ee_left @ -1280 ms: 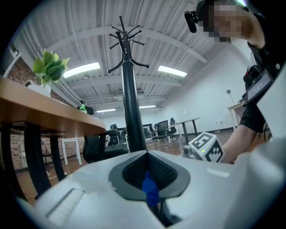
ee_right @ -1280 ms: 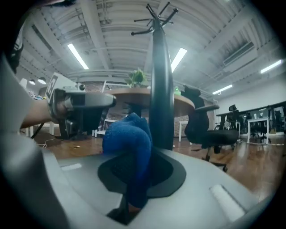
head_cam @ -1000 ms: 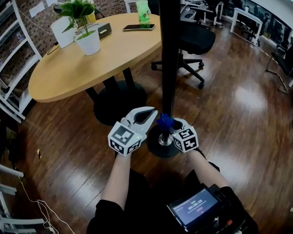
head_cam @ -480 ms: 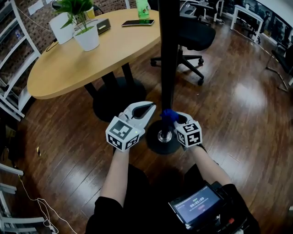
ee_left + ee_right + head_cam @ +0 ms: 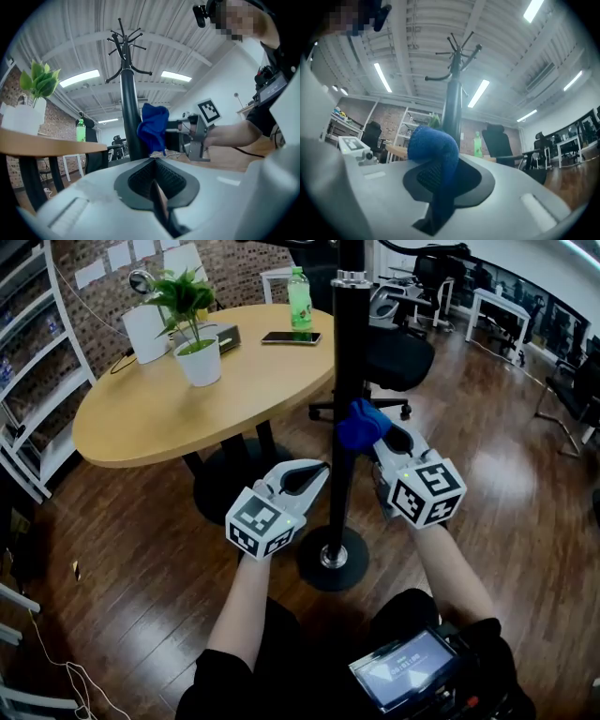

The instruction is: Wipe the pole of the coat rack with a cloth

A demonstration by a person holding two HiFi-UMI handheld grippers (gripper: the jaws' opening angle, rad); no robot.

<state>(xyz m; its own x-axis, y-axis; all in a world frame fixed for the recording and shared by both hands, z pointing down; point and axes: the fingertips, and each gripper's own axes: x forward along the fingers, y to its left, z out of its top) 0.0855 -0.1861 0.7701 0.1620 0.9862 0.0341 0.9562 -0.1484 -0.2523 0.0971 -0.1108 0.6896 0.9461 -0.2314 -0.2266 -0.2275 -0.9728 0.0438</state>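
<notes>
The coat rack's black pole (image 5: pixel 346 362) rises from a round base (image 5: pixel 332 559) on the wood floor. My right gripper (image 5: pixel 379 434) is shut on a blue cloth (image 5: pixel 357 424), and the bunched cloth presses against the pole's right side about halfway up. In the right gripper view the cloth (image 5: pixel 433 152) sticks out of the shut jaws in front of the pole (image 5: pixel 452 110). My left gripper (image 5: pixel 317 470) sits shut and empty just left of the pole, lower down. The left gripper view shows the pole (image 5: pixel 130 117), the cloth (image 5: pixel 153 125) and the rack's hooks at the top.
A round wooden table (image 5: pixel 141 413) stands back left, bearing a potted plant (image 5: pixel 198 343), a phone (image 5: pixel 290 337) and a green bottle (image 5: pixel 300 298). A black office chair (image 5: pixel 398 343) stands behind the pole. White shelving (image 5: pixel 33 381) lines the left wall.
My right gripper has carried the cloth up the pole from near the base to about mid-height. The left gripper has stayed low beside the pole.
</notes>
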